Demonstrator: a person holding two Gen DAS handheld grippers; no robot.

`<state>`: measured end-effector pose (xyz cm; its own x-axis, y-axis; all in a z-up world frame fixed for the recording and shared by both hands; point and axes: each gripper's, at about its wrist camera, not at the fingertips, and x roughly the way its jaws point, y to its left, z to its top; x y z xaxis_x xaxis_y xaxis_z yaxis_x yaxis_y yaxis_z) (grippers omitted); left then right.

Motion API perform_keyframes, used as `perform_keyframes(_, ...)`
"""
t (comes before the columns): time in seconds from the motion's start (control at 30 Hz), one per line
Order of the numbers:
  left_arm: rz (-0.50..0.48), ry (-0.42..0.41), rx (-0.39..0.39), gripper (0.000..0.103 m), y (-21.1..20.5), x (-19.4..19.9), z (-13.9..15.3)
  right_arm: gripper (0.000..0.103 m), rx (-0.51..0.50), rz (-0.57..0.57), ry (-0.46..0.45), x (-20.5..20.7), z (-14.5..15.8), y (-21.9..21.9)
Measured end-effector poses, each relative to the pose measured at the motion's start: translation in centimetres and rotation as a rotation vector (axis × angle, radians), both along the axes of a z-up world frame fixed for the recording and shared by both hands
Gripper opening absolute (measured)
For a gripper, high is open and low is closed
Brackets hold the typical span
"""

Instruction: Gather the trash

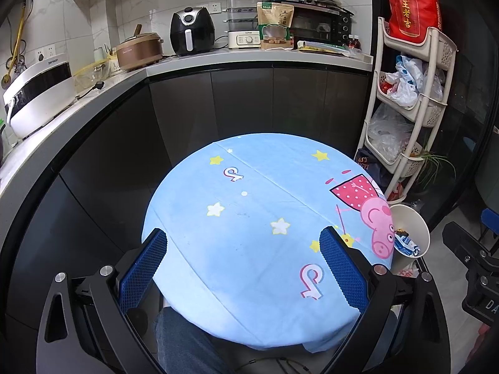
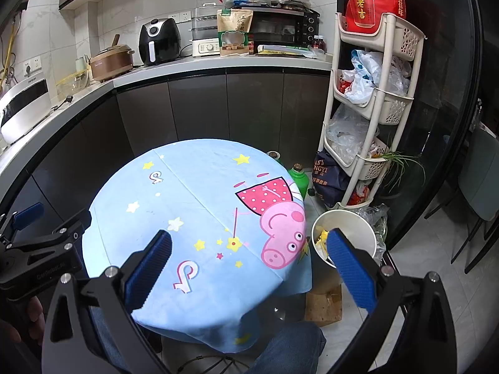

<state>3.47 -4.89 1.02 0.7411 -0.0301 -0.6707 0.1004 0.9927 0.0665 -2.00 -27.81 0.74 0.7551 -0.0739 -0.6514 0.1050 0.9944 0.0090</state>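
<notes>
A round table with a light blue cartoon-pig cloth [image 1: 249, 205] fills the middle of both views [image 2: 193, 193]; no loose trash shows on it. A white paper bucket [image 1: 411, 227] stands on the floor at the table's right edge and holds crumpled wrappers [image 1: 404, 243]; in the right wrist view the bucket [image 2: 358, 224] shows yellow wrappers [image 2: 321, 238] inside. My left gripper [image 1: 243, 240] is open and empty above the table's near side. My right gripper [image 2: 249, 243] is open and empty over the table's right edge, its right finger [image 2: 349, 268] in front of the bucket.
A tiered white basket rack [image 2: 371, 93] with plastic bags stands to the right. A green bottle [image 2: 297, 177], a dark bag [image 2: 327, 180] and a cardboard piece [image 2: 324, 304] lie on the floor. A counter [image 1: 218, 59] with appliances runs behind. The person's knees are under the table.
</notes>
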Motion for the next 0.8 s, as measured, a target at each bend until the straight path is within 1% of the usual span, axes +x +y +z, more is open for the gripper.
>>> perform_keyframes(0.8,-0.004,0.001,-0.004,0.095,-0.20,-0.02,0.05,0.100,0.001,-0.001,0.001,0.03,0.04,-0.04)
